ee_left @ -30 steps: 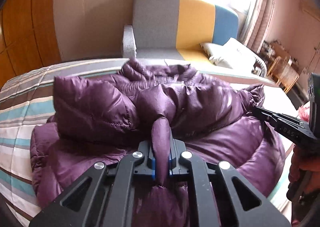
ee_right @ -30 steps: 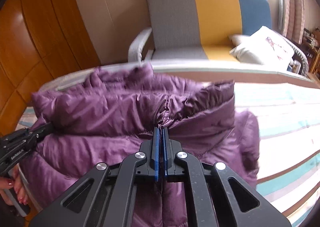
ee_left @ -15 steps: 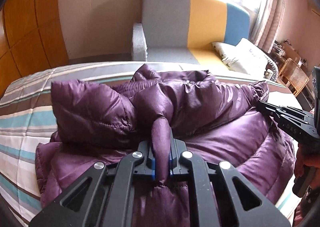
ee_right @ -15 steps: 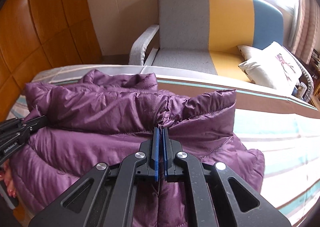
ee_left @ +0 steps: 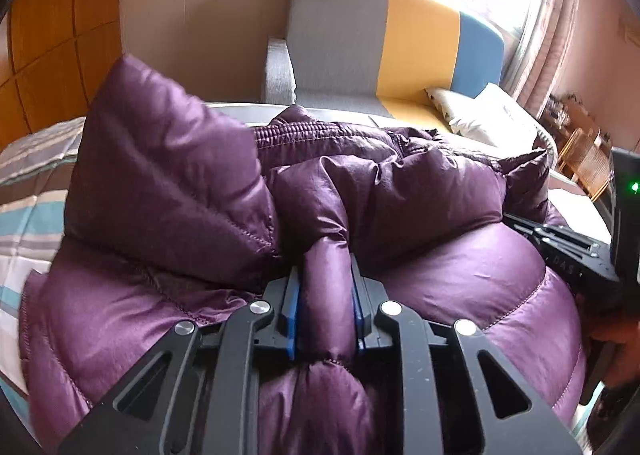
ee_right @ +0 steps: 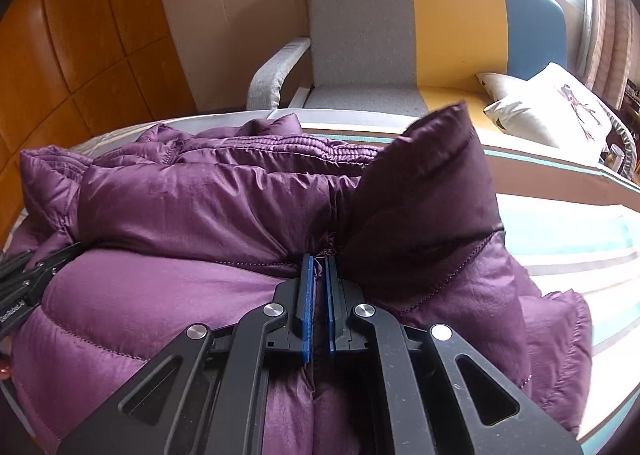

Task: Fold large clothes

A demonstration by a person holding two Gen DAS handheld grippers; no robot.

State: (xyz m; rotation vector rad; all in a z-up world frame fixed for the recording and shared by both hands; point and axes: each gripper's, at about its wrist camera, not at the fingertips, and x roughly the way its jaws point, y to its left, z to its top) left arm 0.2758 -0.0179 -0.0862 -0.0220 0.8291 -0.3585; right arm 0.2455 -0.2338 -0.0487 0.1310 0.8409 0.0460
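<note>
A puffy purple down jacket (ee_left: 440, 275) lies folded over on the striped bed (ee_left: 24, 191). My left gripper (ee_left: 323, 275) has a thick roll of the jacket between its blue pads. Its jaws are opening, and the puffed fabric still fills the gap and touches both pads. My right gripper (ee_right: 319, 275) is shut on a thin seam of the jacket (ee_right: 180, 215), low over the lower layer. A stiff flap stands up beside each gripper. The right gripper (ee_left: 560, 247) shows at the right edge of the left wrist view, and the left gripper (ee_right: 28, 275) at the left edge of the right wrist view.
Behind the bed stands a grey, yellow and blue sofa (ee_left: 340, 35) with white pillows (ee_left: 492, 115). Orange wood panelling (ee_left: 48, 35) lines the left wall. A wicker chair (ee_left: 584, 151) sits far right. Striped bedding (ee_right: 560, 231) lies bare to the right of the jacket.
Both grippers have sunk and moved forward, bringing the held fold down onto the jacket's lower layer. The left jaws have widened around the fabric roll. The right jaws stay shut.
</note>
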